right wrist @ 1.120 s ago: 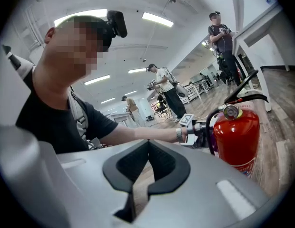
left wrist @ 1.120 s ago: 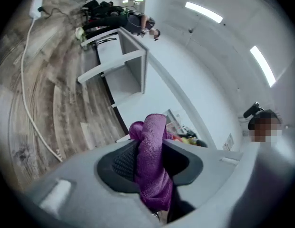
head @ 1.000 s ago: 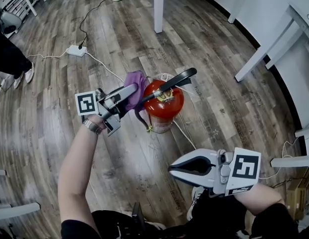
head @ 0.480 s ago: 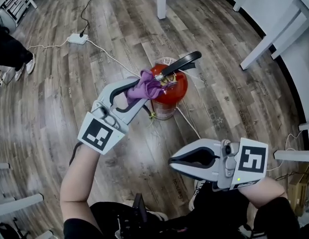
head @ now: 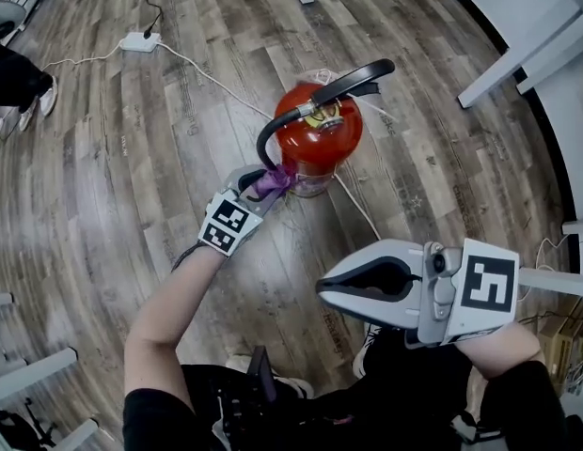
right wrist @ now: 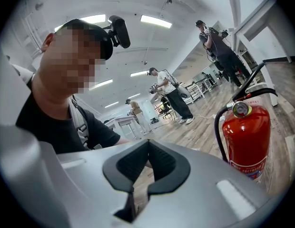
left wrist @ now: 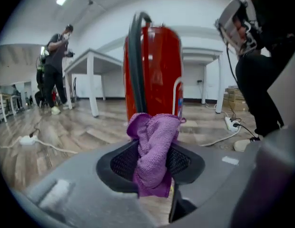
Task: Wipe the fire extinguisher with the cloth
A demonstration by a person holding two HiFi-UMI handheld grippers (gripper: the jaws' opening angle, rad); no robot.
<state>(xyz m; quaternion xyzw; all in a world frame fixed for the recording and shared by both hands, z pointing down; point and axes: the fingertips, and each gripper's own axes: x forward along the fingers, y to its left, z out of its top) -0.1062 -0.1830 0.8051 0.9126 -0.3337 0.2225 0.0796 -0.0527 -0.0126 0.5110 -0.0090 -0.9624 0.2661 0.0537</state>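
Left tool (head: 265, 181) dropped from the valve to low beside the upright red metal fire extinguisher (head: 318, 139). Its jaws just eased wider but still pinch the bunched purple terry cloth (left wrist: 154, 146). Probably lower-body wipe next; right tool (head: 324, 288) clenched, empty.

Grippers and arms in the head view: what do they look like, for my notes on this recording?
The left gripper and the right gripper match. Each has a light grey plastic body, curved jaws lined with textured black pads, and a cube with black-and-white square markers at the back. The person's forearms are bare below the short sleeves of a black top.
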